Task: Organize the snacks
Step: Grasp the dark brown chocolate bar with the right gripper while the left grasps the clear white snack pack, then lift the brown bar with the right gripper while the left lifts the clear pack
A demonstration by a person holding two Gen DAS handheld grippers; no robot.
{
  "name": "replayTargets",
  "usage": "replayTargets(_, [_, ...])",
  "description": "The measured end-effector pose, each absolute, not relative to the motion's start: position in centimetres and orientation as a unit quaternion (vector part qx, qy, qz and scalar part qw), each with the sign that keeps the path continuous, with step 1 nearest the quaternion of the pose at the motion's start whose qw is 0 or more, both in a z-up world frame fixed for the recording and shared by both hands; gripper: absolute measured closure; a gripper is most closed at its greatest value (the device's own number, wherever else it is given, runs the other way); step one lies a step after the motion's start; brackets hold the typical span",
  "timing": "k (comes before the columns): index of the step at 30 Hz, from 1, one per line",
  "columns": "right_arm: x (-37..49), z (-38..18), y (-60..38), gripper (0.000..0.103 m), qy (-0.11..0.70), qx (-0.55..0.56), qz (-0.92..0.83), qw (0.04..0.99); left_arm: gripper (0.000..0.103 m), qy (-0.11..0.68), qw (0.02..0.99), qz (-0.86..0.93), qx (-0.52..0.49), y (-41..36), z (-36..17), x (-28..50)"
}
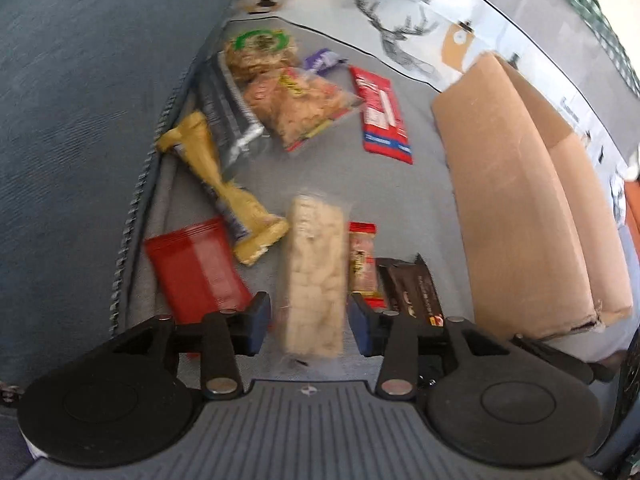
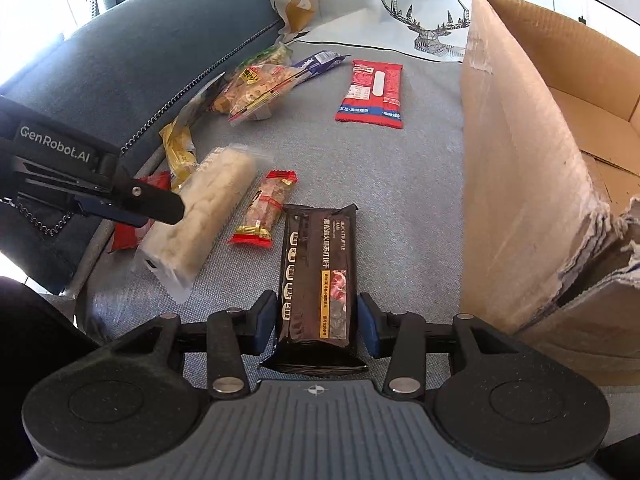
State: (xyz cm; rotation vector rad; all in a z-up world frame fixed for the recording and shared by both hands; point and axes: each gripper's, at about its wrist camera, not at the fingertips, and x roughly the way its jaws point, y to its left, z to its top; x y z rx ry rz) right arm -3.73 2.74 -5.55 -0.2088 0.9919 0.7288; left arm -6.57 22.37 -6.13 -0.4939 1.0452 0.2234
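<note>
Nearest the right gripper (image 2: 317, 324), jaws spread astride one black truffle cracker pack (image 2: 316, 276), not gripping it. Left gripper (image 1: 308, 326) likewise spread around one clear pale cracker sleeve (image 1: 316, 276). Between them lies one small red-ended bar (image 2: 266, 210). Farther across the grey sofa seat (image 2: 400, 200): one red-and-blue packet (image 2: 372, 94), one open cardboard box (image 2: 520, 160) alongside.

Black tongs (image 2: 317, 322); blue pads (image 2: 267, 322); white "GenRobot.AI" lettering (image 2: 55, 145)
</note>
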Motion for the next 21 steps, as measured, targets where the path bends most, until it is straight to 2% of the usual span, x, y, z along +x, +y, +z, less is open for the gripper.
replayTargets(7, [-3.6, -5.6, 2.8, 0.055, 0.466, -0.096, 0.34, 0.811, 0.054, 0.513, 0.831, 0.105, -0.188, 20.2, -6.7, -4.6])
replayTargets(21, [-3.8, -5.9, 3.5, 0.054, 0.458, -0.113, 0.337, 0.815, 0.052, 0.544, 0.803, 0.115, -0.214, 20.6, -8.5, -2.3])
